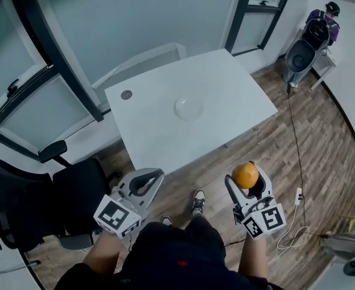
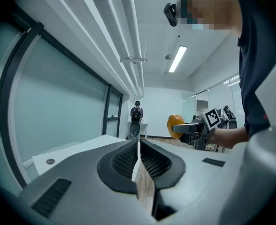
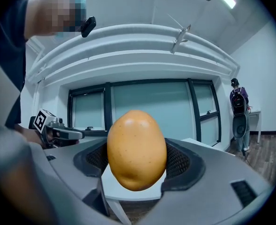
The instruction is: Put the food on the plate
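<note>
My right gripper (image 1: 247,177) is shut on an orange-yellow fruit (image 1: 245,174), held over the wooden floor short of the table's near edge. In the right gripper view the fruit (image 3: 136,149) fills the gap between the jaws. My left gripper (image 1: 151,175) is shut with nothing between its jaws, also short of the table. The left gripper view shows its pads pressed together (image 2: 139,158), and the fruit (image 2: 173,125) in the other gripper off to the right. A clear glass plate (image 1: 189,108) lies near the middle of the white table (image 1: 238,95).
A small round grommet (image 1: 126,94) is set in the table's far left corner. A black office chair (image 1: 38,198) stands at the left. A person with a backpack (image 1: 317,32) stands by a chair at the far right. A cable (image 1: 296,144) runs along the floor.
</note>
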Demonstrator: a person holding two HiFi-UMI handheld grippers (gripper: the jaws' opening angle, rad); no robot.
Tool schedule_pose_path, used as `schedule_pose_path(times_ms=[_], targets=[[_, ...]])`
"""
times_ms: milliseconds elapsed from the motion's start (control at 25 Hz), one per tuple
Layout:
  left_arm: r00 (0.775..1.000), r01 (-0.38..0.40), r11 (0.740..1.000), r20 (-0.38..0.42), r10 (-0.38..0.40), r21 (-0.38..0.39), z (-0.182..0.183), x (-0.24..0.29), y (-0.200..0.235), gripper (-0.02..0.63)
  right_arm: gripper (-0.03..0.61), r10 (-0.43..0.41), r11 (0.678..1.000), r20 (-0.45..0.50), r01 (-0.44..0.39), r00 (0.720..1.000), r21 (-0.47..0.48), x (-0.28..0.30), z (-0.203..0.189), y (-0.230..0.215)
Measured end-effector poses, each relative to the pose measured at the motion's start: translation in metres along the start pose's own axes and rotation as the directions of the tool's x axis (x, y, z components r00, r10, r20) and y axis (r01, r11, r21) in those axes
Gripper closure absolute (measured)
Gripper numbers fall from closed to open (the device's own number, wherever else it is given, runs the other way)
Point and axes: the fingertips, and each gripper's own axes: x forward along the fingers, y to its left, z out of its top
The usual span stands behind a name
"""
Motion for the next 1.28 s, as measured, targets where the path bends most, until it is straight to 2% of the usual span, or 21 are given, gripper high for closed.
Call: schedule_pose_path(times_ms=[160,320,600,840,1040,1280], targets=[[0.997,-0.075,0.997,-0.003,0.075,0.009,0.008,0.027,0.032,0.578,0.229,0.060,0.998,-0.014,-0.059,0.998,0.031,0.049,-0.005,-0.033],[0.986,-0.167,0.985,0.003,0.167,-0.038,0.027,0.071,0.059,0.578,0.229,0.137,0.990,-0.034,-0.136,0.990,0.037,0.099,-0.002,-0.080],[0.961,-0.276,0.959,-0.045,0.274,-0.060,0.032,0.151,0.082,0.578,0.229,0.231,0.972,-0.148,-0.223,0.962,0.069,0.189,-0.034,-0.161],[0.917,-0.398,0.910,-0.092,0.389,-0.118,0.006,0.155,0.105,0.578,0.229,0.297,0.953,-0.303,-0.303,0.905,0.029,0.272,-0.090,-0.173],[0.888,-0.460,0.872,-0.120,0.445,-0.170,-0.017,0.137,0.124,0.578,0.229,0.290,0.943,-0.427,-0.332,0.857,-0.027,0.345,-0.142,-0.165],[0.872,-0.489,0.850,-0.138,0.470,-0.196,-0.032,0.114,0.148,0.578,0.229,0.250,0.927,-0.591,-0.365,0.767,-0.083,0.403,-0.212,-0.145]])
